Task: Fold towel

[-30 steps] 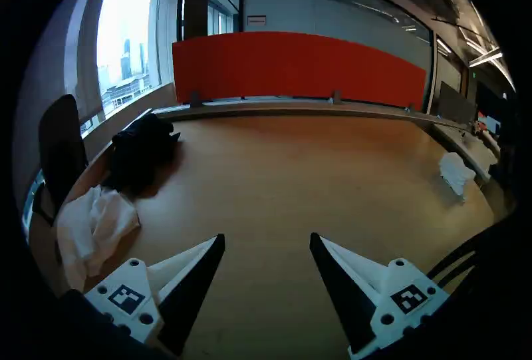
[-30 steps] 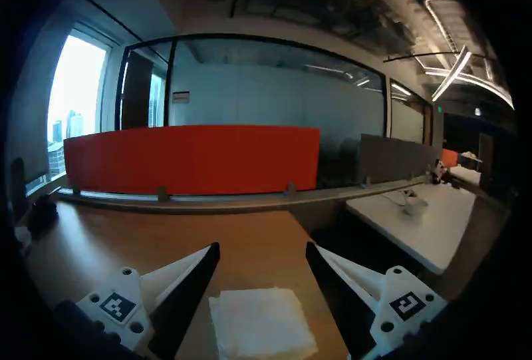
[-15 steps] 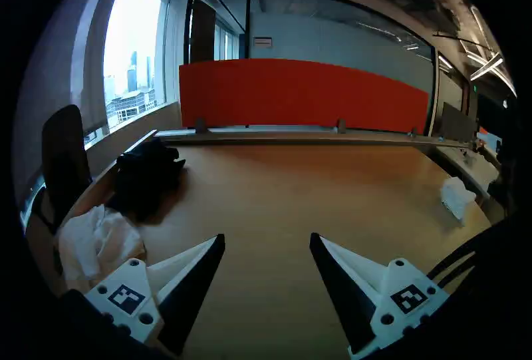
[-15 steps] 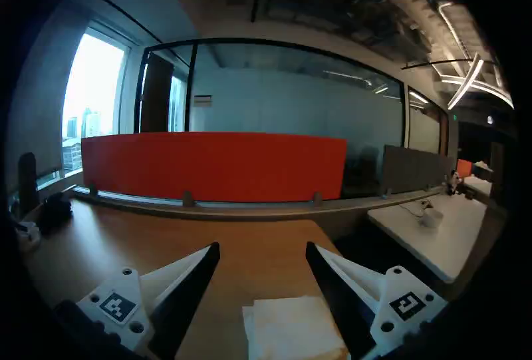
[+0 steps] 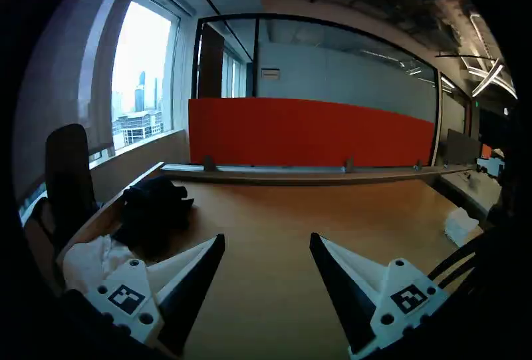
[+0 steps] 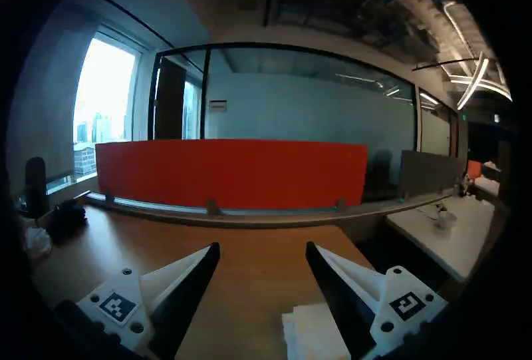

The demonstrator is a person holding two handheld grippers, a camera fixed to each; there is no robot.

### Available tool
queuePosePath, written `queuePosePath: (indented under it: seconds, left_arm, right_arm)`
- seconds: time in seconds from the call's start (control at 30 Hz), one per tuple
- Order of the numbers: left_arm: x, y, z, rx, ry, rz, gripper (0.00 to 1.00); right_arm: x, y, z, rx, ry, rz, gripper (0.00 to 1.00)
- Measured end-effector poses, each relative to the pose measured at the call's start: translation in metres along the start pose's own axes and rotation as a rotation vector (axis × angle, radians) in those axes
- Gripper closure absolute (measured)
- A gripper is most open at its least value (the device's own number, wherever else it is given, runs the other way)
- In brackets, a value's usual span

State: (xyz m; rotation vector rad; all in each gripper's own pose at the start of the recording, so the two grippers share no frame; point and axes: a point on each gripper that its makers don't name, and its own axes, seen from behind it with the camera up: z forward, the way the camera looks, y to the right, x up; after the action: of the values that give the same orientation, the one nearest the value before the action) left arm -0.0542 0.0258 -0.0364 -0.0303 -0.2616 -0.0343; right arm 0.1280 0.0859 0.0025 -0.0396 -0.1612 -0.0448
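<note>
Warm wooden table point(image 5: 299, 213) stretches away toward a long red partition point(image 5: 312, 132) that crosses the middle of the frame, with glass walls behind it and a bright window point(image 5: 139, 94) at the upper left.

In the left gripper view, the left gripper point(image 5: 266, 236) sits at the bottom centre. Its two fingers are spread wide, with bare tabletop between them and nothing held. Just beyond its finger at the lower left lies a crumpled white cloth point(image 5: 90, 260). Above that cloth, and touching it, is a black bundle point(image 5: 153, 210). A dark chair point(image 5: 66, 180) stands at the left edge. Far off at the right edge of the table lies the folded white towel point(image 5: 461, 223), well apart from this gripper.

In the right gripper view, the right gripper point(image 6: 261, 245) is likewise released, jaws apart and gripping nothing. The folded white towel point(image 6: 311, 333) lies flat on the table at the bottom of the frame, partly hidden behind the finger on the right side, and I cannot tell whether it touches that finger. Farther out, the red partition point(image 6: 229, 174) crosses mid-frame and a white desk point(image 6: 445, 243) stands at the right. The black bundle point(image 6: 66, 217) and the white cloth point(image 6: 36, 240) sit small at the left edge.
</note>
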Motion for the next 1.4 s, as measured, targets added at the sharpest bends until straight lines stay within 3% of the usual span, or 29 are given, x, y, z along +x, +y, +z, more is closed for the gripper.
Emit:
queuePosePath:
  seconds: [0.17, 0.47, 0.87, 1.13, 1.4]
  left_arm:
    - [0.024, -0.004, 0.007, -0.005, 0.049, -0.007, 0.06]
    - [0.048, -0.009, 0.013, -0.015, 0.102, 0.005, 0.06]
    - [0.060, -0.018, 0.022, -0.001, 0.149, 0.012, 0.05]
    - [0.054, -0.018, 0.029, -0.007, 0.194, 0.015, 0.06]
    - [0.025, -0.020, 0.037, -0.002, 0.220, 0.013, 0.06]
  right_arm:
    - [0.005, -0.031, -0.001, 0.033, 0.002, -0.008, 0.00]
    - [0.014, -0.077, -0.002, 0.076, 0.013, -0.014, 0.00]
    - [0.022, -0.106, -0.001, 0.088, 0.027, -0.008, 0.00]
    - [0.022, -0.119, -0.005, 0.090, 0.049, 0.019, 0.00]
    - [0.007, -0.128, -0.015, 0.089, 0.054, 0.013, 0.00]
